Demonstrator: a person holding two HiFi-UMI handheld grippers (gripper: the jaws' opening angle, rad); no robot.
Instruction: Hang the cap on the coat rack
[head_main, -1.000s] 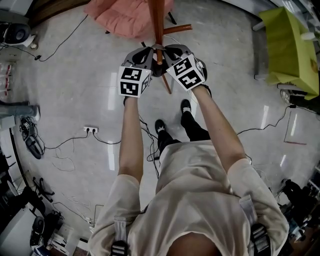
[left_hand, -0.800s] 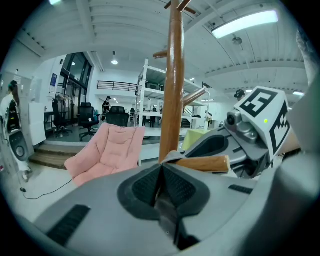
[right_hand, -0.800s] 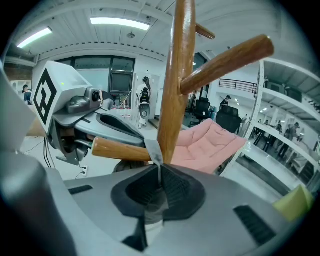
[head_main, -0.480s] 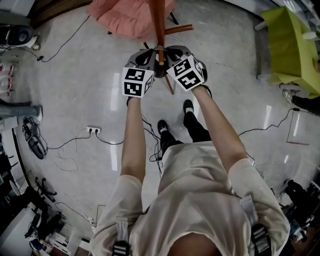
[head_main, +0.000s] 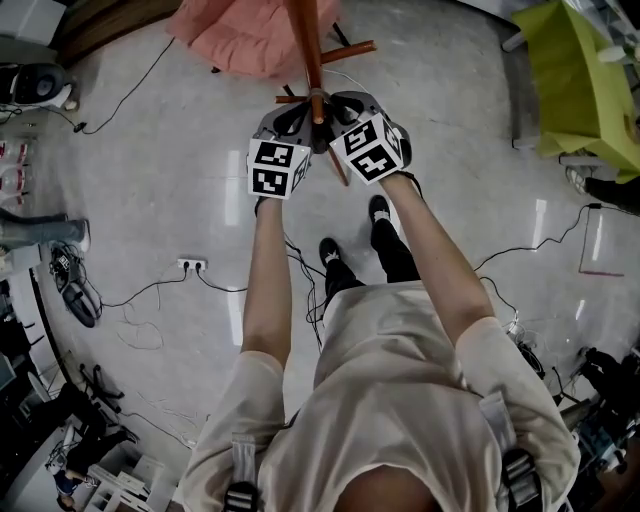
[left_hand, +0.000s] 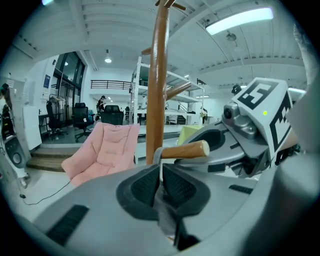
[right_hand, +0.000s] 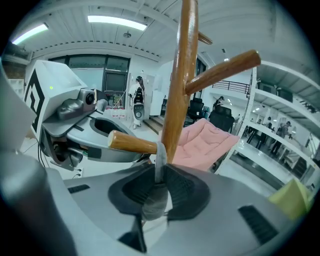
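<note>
The coat rack's brown wooden pole (head_main: 308, 45) rises just ahead of both grippers. A short peg (left_hand: 182, 150) sticks out from the pole (left_hand: 160, 90). A thin grey band of the cap (left_hand: 157, 156) is looped over that peg. My left gripper (left_hand: 161, 176) is shut on the grey cap fabric. From the other side, my right gripper (right_hand: 160, 177) is shut on the same grey band (right_hand: 159, 152) under the peg (right_hand: 132, 142). In the head view the left gripper (head_main: 296, 112) and right gripper (head_main: 342, 108) flank the pole, and the cap is mostly hidden between them.
A pink lounge chair (head_main: 255, 35) stands behind the rack. The rack's wooden feet (head_main: 348, 50) spread on the grey floor. A yellow-green table (head_main: 580, 70) is at the far right. A power strip (head_main: 192, 265) and cables lie on the floor at left. A higher peg (right_hand: 222, 70) angles upward.
Both grippers stay shut on the cap at the pole and have edged slightly up the picture, toward the peg. Nothing was let go.
</note>
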